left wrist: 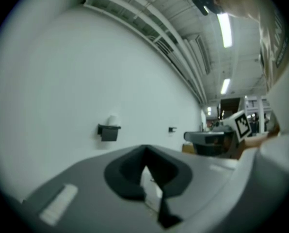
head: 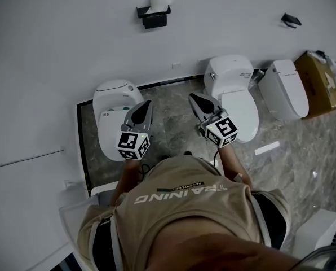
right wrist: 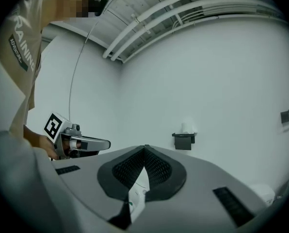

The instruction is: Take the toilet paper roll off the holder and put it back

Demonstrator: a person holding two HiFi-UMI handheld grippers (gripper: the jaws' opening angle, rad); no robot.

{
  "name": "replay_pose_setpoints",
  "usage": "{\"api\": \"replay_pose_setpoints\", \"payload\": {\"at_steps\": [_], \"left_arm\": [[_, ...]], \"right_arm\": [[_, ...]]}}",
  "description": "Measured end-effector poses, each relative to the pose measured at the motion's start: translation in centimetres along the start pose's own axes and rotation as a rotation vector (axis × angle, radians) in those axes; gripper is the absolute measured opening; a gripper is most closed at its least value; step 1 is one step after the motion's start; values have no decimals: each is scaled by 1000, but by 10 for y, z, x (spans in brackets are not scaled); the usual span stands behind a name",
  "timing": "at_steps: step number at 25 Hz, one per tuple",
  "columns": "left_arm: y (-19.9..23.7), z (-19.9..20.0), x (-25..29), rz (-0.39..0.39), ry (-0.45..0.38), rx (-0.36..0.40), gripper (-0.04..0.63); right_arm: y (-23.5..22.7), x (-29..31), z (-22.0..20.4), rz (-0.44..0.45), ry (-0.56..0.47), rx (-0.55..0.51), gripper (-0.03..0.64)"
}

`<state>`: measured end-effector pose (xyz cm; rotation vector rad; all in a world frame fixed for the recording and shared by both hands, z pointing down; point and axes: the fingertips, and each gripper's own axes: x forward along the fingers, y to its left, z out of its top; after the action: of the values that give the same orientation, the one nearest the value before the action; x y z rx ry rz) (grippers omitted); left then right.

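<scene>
**Approach to wall.** Toilet paper roll stands on holder, well apart from both tools. L gripper and R gripper: jaws clenched tip to tip, nothing between. Likely best approach: open one gripper before reaching, come in level and square to roll, squeeze lightly. Only head view shows tools' standoff from wall. Only gripper views show jaw tips meeting, plus ceiling pipes.
</scene>
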<state>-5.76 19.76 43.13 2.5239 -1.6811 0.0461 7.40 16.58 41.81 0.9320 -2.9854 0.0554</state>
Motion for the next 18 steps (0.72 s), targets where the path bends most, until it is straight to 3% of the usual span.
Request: {"api": "replay_pose_setpoints", "payload": {"at_steps": [10, 14, 18], "left_arm": [[19, -24, 11, -81, 26, -27, 0], [30, -26, 25, -99, 20, -51, 0], [41, -32, 41, -101, 30, -74, 0]], "right_arm": [[5, 22, -14, -53, 38, -7, 12], [-18, 27, -17, -109, 59, -5, 12], [-34, 45, -21, -110, 58, 22, 12]]}}
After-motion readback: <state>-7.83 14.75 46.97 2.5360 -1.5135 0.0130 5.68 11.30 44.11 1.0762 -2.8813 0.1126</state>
